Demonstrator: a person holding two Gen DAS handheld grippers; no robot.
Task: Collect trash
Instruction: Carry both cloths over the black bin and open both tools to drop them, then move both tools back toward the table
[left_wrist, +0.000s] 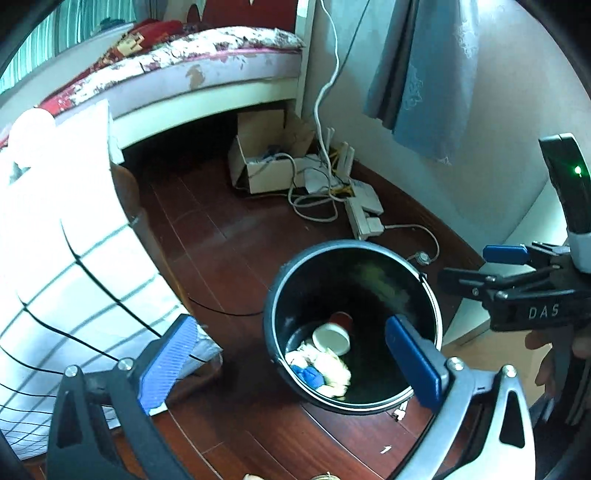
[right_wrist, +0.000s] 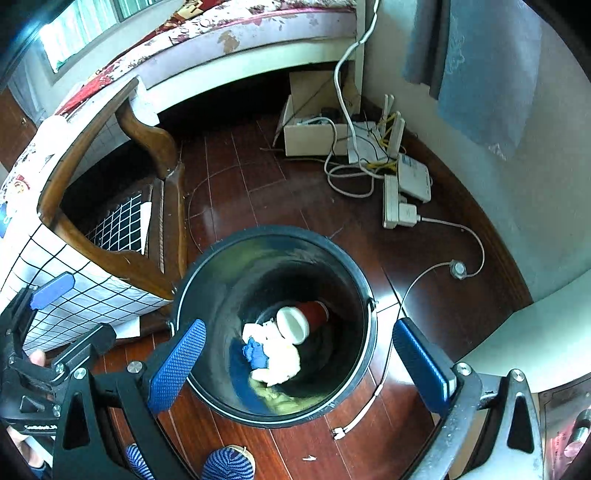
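Right wrist view: black bin (right_wrist: 364, 295) on the wood floor (right_wrist: 258, 177), beside the wooden chair (right_wrist: 147, 136). At its bottom lie a red paper cup (right_wrist: 295, 323) on its side, white crumpled tissue (right_wrist: 280, 362) and a blue scrap (right_wrist: 255, 353). Right gripper (right_wrist: 299, 354) hangs above the bin mouth, jaws spread wide, nothing between them. Left gripper (left_wrist: 291, 362) likewise gapes empty over the rim; its right pad overlaps the opening. Drop looks done. To do it well: lift both tools straight up clear of the rim before swinging off, so no pad tips the bin. Small white bits (right_wrist: 308, 458) lie on the floor nearby, likely next pickings. Cables (right_wrist: 351, 177) toward the wall: steer clear.
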